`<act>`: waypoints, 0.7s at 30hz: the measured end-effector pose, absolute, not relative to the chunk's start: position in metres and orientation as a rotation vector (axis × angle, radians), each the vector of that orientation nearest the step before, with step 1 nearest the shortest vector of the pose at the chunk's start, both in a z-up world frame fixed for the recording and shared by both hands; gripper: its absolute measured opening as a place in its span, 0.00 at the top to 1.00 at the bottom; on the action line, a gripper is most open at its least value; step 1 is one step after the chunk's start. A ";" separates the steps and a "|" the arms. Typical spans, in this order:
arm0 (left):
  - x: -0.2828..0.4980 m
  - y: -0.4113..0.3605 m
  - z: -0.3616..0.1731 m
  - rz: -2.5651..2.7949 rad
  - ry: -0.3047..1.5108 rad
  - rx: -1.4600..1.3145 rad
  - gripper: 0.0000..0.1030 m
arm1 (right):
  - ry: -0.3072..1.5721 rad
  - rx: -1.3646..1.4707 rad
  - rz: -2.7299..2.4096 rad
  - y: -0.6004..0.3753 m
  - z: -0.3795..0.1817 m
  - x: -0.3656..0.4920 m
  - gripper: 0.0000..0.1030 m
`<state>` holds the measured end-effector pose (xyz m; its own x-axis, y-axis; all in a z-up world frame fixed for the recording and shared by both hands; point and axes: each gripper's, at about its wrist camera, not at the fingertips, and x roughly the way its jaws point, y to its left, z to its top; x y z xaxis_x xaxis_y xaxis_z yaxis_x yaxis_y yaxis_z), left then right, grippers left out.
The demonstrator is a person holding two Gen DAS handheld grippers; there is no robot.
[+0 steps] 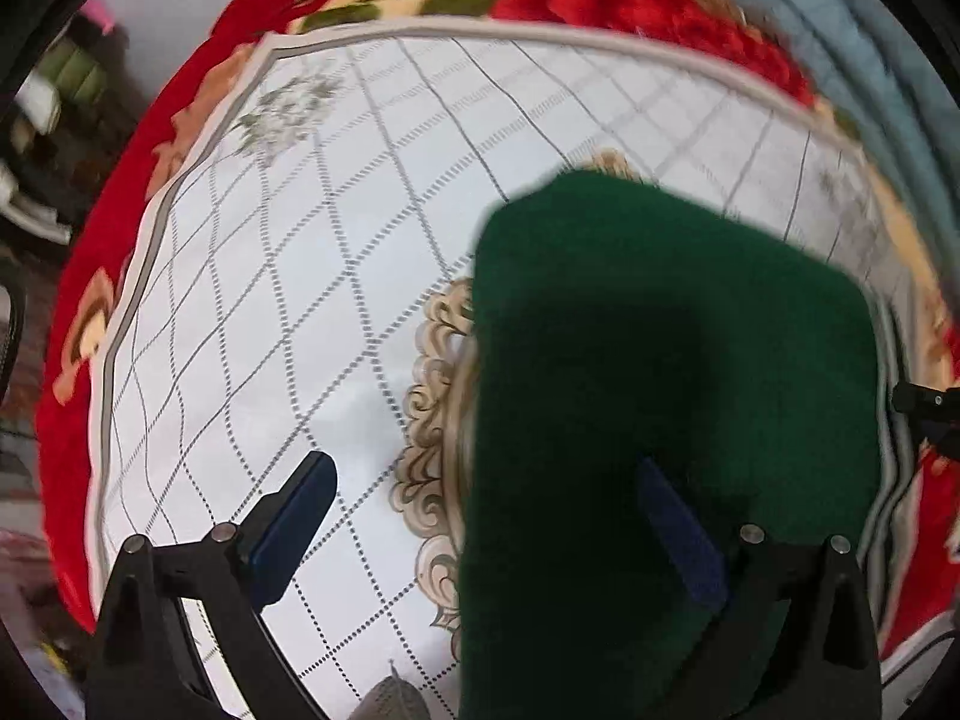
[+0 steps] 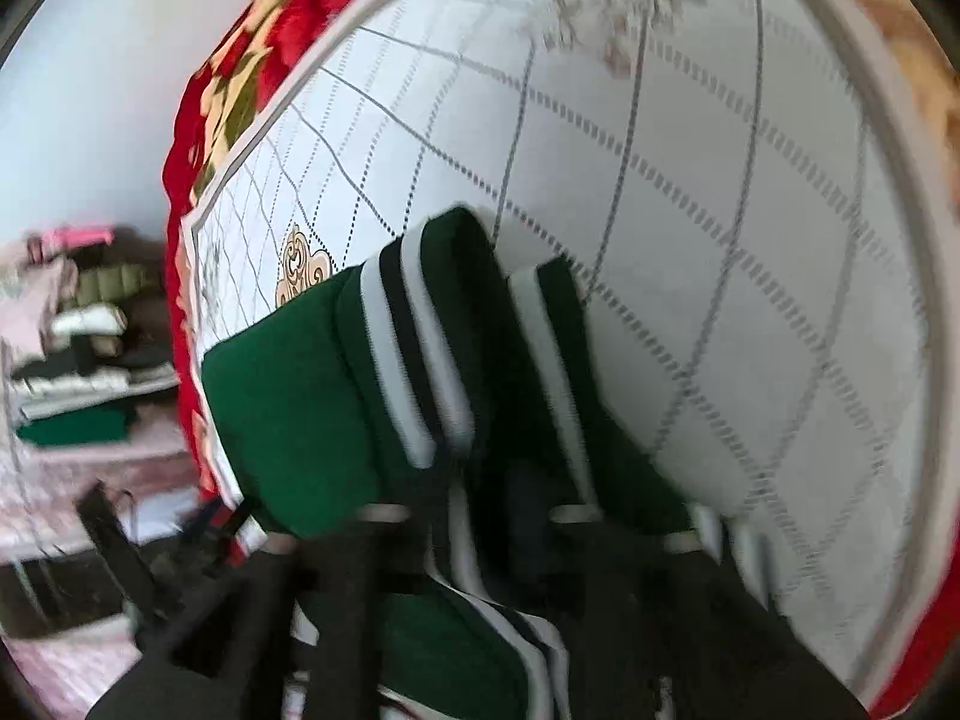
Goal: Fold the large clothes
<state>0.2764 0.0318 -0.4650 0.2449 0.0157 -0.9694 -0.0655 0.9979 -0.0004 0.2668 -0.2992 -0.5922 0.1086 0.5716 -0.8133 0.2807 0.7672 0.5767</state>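
Note:
A dark green garment [image 1: 672, 360] lies folded on a white quilted mat [image 1: 312, 276], to the right in the left wrist view. My left gripper [image 1: 489, 522] hangs above it, open wide. Its left finger is over the mat and its right finger over the green cloth, with nothing held. In the blurred right wrist view the same garment [image 2: 288, 396] shows white and black striped ribbed bands [image 2: 408, 360] folded on top. My right gripper [image 2: 480, 498] is low over those bands. Its dark fingers stand apart and do not pinch the cloth.
A red floral blanket [image 1: 600, 0] lies under the mat [image 2: 750, 240] and rings it on all sides. A stack of folded clothes [image 2: 78, 360] sits off to the left, beyond the blanket's edge. A black piece of gear [image 1: 927, 408] pokes in at the right edge.

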 end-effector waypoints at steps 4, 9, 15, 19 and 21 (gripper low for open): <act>0.266 0.067 -0.473 -0.019 1.338 -0.238 0.01 | 1.440 0.747 0.319 -0.329 -0.585 0.246 0.00; 0.256 0.075 -0.509 -0.176 1.370 -0.445 0.01 | 1.540 0.759 0.453 -0.331 -0.634 0.230 0.00; 0.263 0.043 -0.534 -0.309 1.398 -0.501 0.01 | 1.589 0.785 0.544 -0.328 -0.667 0.242 0.00; 0.269 0.030 -0.535 -0.346 1.381 -0.497 0.01 | 1.601 0.813 0.654 -0.316 -0.667 0.247 0.00; 0.270 0.029 -0.533 -0.340 1.371 -0.494 0.02 | 1.626 0.836 0.739 -0.305 -0.666 0.249 0.00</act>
